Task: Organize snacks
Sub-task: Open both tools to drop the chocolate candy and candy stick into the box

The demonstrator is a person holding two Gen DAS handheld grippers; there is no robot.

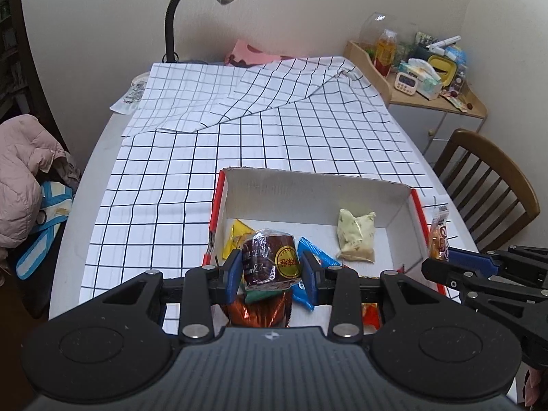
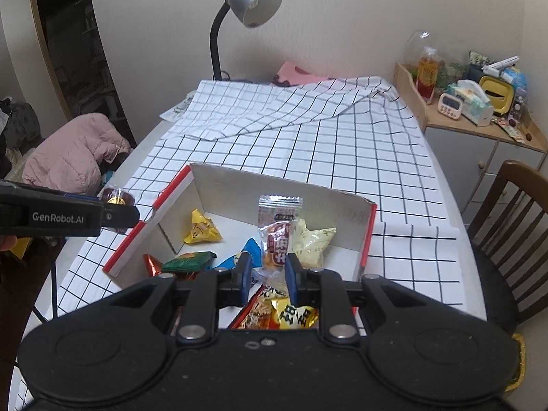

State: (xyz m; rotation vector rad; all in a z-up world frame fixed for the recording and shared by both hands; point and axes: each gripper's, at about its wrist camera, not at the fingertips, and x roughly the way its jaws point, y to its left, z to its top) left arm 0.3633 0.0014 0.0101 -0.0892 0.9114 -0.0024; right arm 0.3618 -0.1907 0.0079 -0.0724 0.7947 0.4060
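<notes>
The left gripper (image 1: 270, 270) pinches a round brown cake (image 1: 270, 262) between its blue pads, and the box (image 1: 318, 185) with the other snacks lies below and ahead of its jaws. The cake is slippery in its wrapper and could roll out and miss the box. The right gripper (image 2: 266, 270) pinches only the bottom edge of a tall clear packet (image 2: 278, 231), just above the box, so the packet could flop over or slide free.

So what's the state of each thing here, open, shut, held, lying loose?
left gripper: shut on the brown round snack
right gripper: shut on the clear snack packet
cardboard box: open, no lid
yellow packet: loose in the box
desk lamp: off
</notes>
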